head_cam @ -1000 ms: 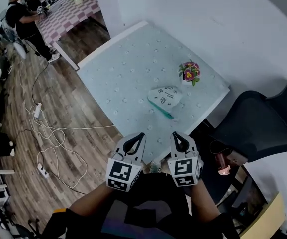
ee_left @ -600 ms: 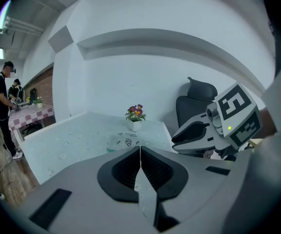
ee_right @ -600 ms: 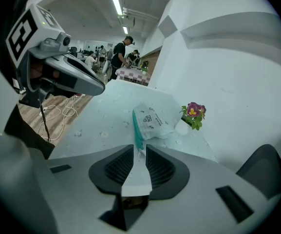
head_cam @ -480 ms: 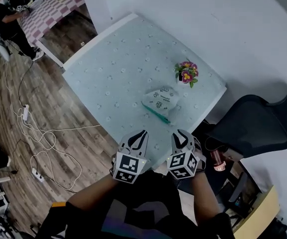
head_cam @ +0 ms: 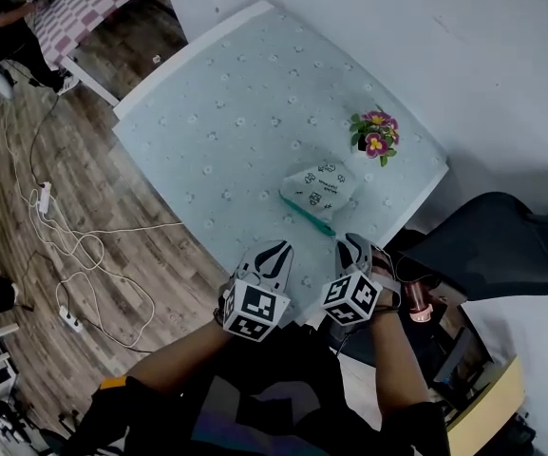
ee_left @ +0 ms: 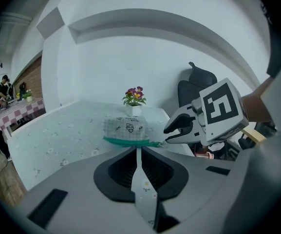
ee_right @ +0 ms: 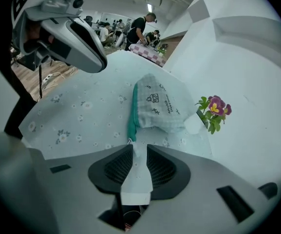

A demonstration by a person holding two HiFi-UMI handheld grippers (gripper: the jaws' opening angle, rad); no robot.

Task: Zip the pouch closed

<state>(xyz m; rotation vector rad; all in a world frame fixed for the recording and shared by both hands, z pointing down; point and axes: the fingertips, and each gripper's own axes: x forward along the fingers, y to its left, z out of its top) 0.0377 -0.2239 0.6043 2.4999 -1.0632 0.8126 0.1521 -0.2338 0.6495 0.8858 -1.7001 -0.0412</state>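
Left gripper [ee_left: 137, 152] is held just off the near edge of the pale blue flower-print table [head_cam: 226, 112], jaws pinched down to a thin slit with nothing between them. Right gripper [ee_right: 136, 147] is carried beside it, jaws a touch wider but narrow too, and also empty. So nothing is grabbed yet, tbh.

The soft white checked fabric pouch with a teal zipper edge [head_cam: 319, 186] is laid flat on the table ahead of both grippers. It's near the right-hand corner and close to the small white pot of purple and yellow flowers [head_cam: 376, 141], apart from it as far as can be told. The teal edge is turned toward the grippers.

How it's probably best done: both sets of jaws need to be opened up first. The cloth by one end of the zipper should be pinned with one gripper so the floppy pouch isn't dragged along. The pull can then be taken by the other gripper and drawn straight along the teal line.

A tiny pale tab [ee_right: 129, 141] is seen at the near end of the zipper in the right gripper view. It's likely the pull, but that can't be confirmed. How far the zipper is open can't be made out either.

Writing: small dark doodles and a couple of lines of print are seen on the pouch, too small to be read. No brand is spotted. Black-and-white square markers are carried on the gripper cubes.
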